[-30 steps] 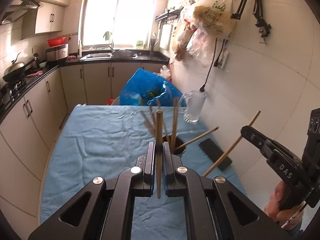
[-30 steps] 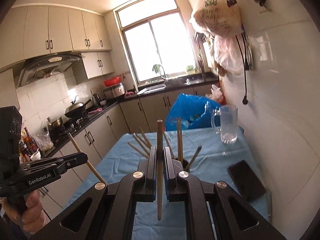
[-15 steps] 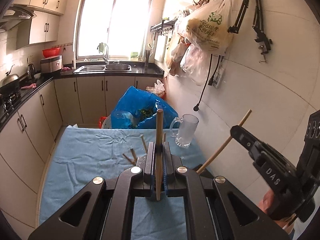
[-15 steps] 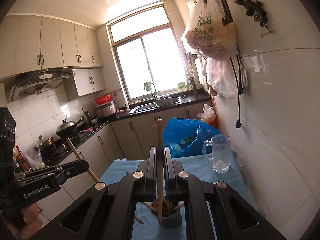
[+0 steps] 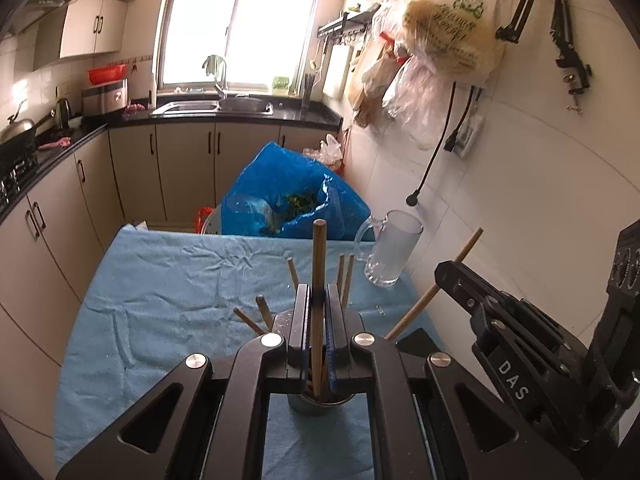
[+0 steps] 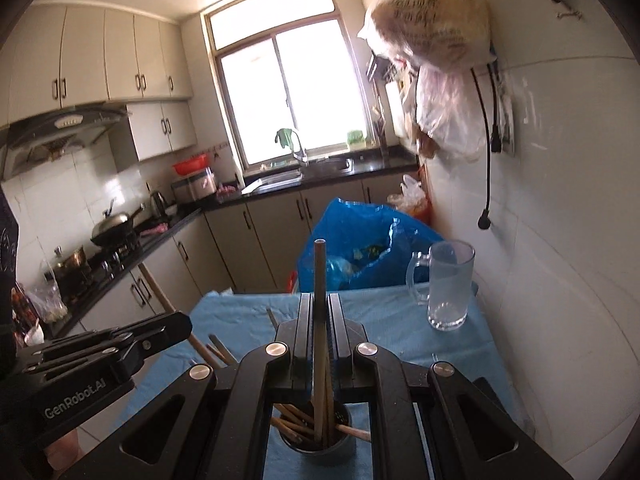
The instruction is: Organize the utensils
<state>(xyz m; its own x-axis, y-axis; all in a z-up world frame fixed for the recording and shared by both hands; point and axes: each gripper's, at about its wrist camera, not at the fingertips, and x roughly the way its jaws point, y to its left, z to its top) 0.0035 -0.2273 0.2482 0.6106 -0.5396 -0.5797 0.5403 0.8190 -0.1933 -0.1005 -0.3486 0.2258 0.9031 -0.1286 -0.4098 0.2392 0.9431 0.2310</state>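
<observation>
My left gripper is shut on an upright wooden chopstick whose lower end reaches into the dark metal holder cup on the blue cloth. My right gripper is shut on another upright wooden chopstick, its lower end inside the same holder cup, which holds several chopsticks leaning outwards. The right gripper also shows in the left wrist view, holding its chopstick slanted. The left gripper shows at the left of the right wrist view.
A glass mug stands at the table's far right by the tiled wall. A blue plastic bag sits beyond the table's far edge. A black flat object lies right of the cup. Plastic bags hang on the wall.
Both grippers have come over the holder cup and lowered; both chopstick ends now reach into it. A second ago the cup stood further ahead on the cloth.
</observation>
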